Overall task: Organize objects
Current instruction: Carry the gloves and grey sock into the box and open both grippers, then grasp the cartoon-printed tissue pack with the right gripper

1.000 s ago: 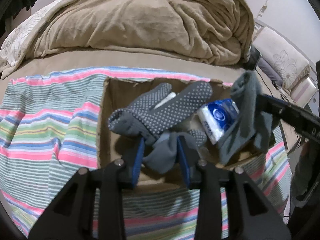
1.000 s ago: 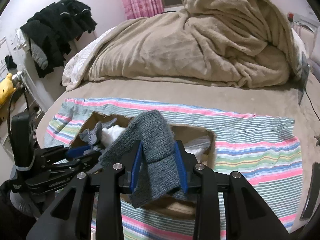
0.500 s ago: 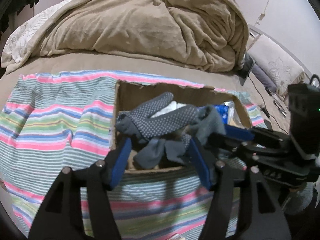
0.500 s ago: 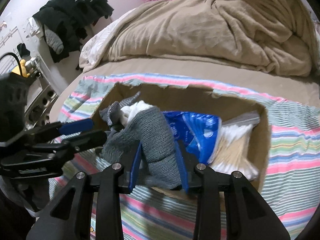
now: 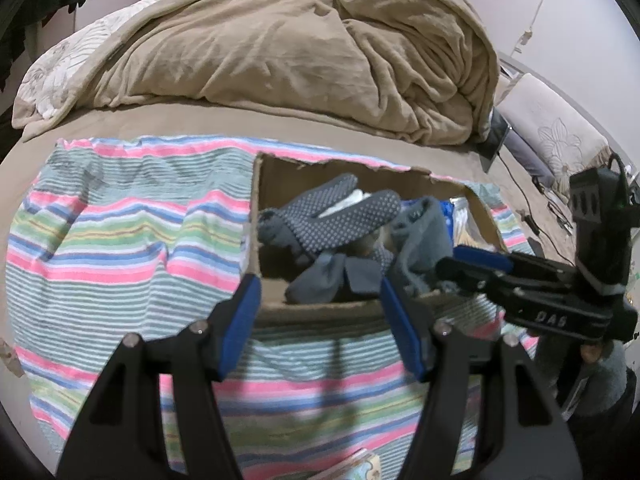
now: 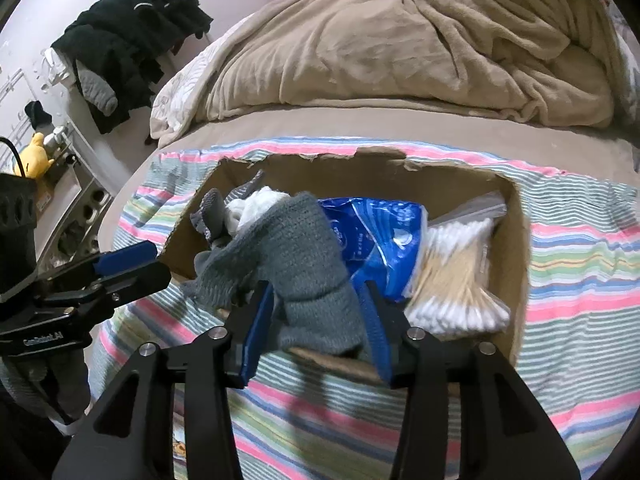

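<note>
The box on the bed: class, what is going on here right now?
A person with a gripper in each hand is packing a cardboard box on a striped cloth. The left gripper is open and empty near the dotted socks. The right gripper has just been opening around a grey sock over the box.

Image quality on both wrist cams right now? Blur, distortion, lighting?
Left wrist view: strong fisheye bowing, dark vignette corners, striped cloth soft in the foreground; dim indoor light, no glare. Right wrist view: same curvature, motion blur on the cloth's near stripes, cardboard box and grey sock fairly sharp.
</note>
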Demonstrator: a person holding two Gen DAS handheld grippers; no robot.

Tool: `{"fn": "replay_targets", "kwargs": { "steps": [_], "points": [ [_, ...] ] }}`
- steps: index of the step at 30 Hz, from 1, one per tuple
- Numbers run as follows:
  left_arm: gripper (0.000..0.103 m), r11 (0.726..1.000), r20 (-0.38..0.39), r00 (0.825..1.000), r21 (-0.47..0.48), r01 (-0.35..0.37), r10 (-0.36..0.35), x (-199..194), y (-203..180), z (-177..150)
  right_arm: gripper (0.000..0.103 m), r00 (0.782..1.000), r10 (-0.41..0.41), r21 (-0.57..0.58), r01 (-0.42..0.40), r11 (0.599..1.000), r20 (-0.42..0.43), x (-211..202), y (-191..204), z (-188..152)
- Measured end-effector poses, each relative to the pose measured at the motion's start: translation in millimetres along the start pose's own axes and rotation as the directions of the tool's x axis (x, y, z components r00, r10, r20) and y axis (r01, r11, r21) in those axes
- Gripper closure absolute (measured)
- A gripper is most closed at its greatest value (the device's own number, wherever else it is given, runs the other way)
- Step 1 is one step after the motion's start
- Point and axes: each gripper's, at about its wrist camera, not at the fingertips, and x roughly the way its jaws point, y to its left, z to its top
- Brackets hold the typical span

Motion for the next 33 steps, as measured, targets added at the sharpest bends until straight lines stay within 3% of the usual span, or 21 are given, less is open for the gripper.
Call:
{"fn": "replay_targets", "kwargs": {
  "steps": [12,22,33],
  "points": [
    [0.039,1.0,0.004,1.0,0.011,-0.006,0.006,-21.8,-5.3,-19.0,0.037,0.998,-0.047,-0.007,0.048,0.999,0.038,-41.9,12.5,-19.6],
    [0.038,1.0,0.005,1.0,0.007,-0.007,0.007,-44.6,-3.3,-46.8,0.023,0.998,-0.056,-0.046,0.057,0.997,0.027,-52.4,41.9,-49.3],
    [0.038,0.999,-0.006,1.0,-0.016,-0.029,0.029,-59.8,8.9,-79.3,0.022,0.999,-0.04,-0.061,0.038,0.997,-0.024,-43.3,70.9,-82.8]
  ]
}}
